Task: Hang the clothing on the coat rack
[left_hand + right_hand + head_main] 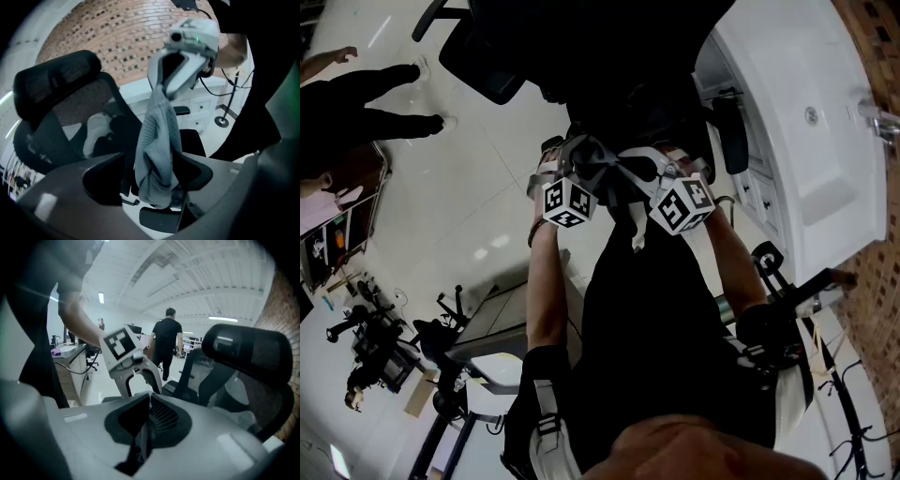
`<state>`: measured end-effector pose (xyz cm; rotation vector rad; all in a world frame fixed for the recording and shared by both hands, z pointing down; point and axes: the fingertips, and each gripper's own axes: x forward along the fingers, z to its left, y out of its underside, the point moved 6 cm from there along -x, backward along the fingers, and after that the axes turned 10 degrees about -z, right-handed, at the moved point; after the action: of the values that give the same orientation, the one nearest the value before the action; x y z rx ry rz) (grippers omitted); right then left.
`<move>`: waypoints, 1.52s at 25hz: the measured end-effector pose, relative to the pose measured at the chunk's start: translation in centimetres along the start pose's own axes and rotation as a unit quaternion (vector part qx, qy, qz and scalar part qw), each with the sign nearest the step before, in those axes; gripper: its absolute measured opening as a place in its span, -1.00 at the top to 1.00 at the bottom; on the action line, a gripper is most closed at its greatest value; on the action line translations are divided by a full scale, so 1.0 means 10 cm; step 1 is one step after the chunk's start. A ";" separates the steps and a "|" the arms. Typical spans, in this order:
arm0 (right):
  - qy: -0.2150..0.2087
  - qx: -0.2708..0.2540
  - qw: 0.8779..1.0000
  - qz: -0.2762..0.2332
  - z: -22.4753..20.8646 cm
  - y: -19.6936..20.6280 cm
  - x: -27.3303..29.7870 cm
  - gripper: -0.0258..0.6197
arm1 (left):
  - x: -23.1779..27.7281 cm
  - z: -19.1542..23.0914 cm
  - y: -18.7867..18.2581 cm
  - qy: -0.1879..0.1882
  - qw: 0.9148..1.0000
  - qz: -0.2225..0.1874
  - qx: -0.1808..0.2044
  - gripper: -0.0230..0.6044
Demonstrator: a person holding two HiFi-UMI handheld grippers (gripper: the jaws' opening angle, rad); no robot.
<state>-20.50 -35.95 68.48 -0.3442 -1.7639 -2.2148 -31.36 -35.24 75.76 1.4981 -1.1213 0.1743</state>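
Observation:
A grey knitted piece of clothing (157, 140) hangs from my right gripper (165, 89), which is shut on its top edge. Its rounded lower end droops between the jaws of my left gripper (154, 187). Those jaws stand apart, with a gap showing beside the cloth. In the head view both grippers are held close together in front of the person's chest: left gripper (591, 178), right gripper (652, 183), a bit of the clothing (630, 220) dangling between them. In the right gripper view, my right gripper (146, 425) pinches a thin fold of cloth. No coat rack shows.
A black mesh office chair (56, 108) stands close behind, in front of a brick wall (126, 37). A white desk with drawers (787, 141) is at the right. One person (166, 341) walks away across the room; another person's legs (366, 103) reach in at the far left.

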 end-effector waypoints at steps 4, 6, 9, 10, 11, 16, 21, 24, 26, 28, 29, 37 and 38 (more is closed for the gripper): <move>0.001 0.007 0.999 -0.038 0.32 -0.33 -0.21 0.88 | -0.21 -0.24 -0.19 -0.007 1.000 0.013 0.023 0.73; 0.011 0.035 0.998 -0.056 0.41 -0.35 -0.28 0.88 | -0.48 -0.30 -0.32 -0.039 0.999 -0.021 -0.020 0.83; 0.035 0.131 0.986 -0.101 0.42 -0.25 -0.39 0.82 | -0.94 -0.37 -0.46 -0.083 0.991 -0.069 -0.078 0.83; 0.044 0.172 0.977 -0.115 0.41 -0.11 -0.43 0.66 | -1.06 -0.39 -0.48 -0.091 0.988 -0.080 -0.090 0.83; 0.057 0.213 0.968 -0.118 0.38 0.09 -0.46 0.45 | -1.16 -0.41 -0.50 -0.096 0.987 -0.086 -0.099 0.83; 0.113 0.313 0.943 0.003 0.35 1.43 -0.42 0.04 | -1.46 -0.48 -0.64 -0.105 0.984 -0.083 -0.117 0.83; 0.020 0.213 0.972 0.100 0.30 1.73 0.10 -0.06 | -1.55 -0.49 -0.82 -0.120 0.984 -0.085 -0.100 0.83; -0.002 0.258 0.962 0.086 0.09 1.69 0.15 -0.05 | -1.57 -0.50 -0.89 -0.118 0.985 -0.078 -0.101 0.83; -0.004 0.268 0.960 0.086 -0.08 1.59 0.02 -0.05 | -1.61 -0.49 -0.96 -0.115 0.986 -0.073 -0.098 0.83; -0.027 0.178 0.974 0.138 -0.18 1.46 -0.06 -0.05 | -1.64 -0.47 -1.04 -0.114 0.987 -0.069 -0.086 0.83; -0.047 0.124 0.978 0.160 -0.20 1.41 -0.05 -0.05 | -1.64 -0.47 -1.06 -0.113 0.988 -0.068 -0.080 0.83; -0.127 0.039 0.987 0.093 -0.27 0.68 -0.14 0.06 | -1.67 -0.46 -1.18 -0.121 0.988 -0.066 -0.065 0.83; -0.132 0.043 0.987 0.082 -0.27 0.66 -0.12 0.13 | -1.65 -0.46 -1.21 -0.122 0.988 -0.068 -0.061 0.83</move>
<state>-17.02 -39.85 73.44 -0.7648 -1.8790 -2.0466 -29.32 -24.61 57.84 1.5071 -1.1952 -0.1746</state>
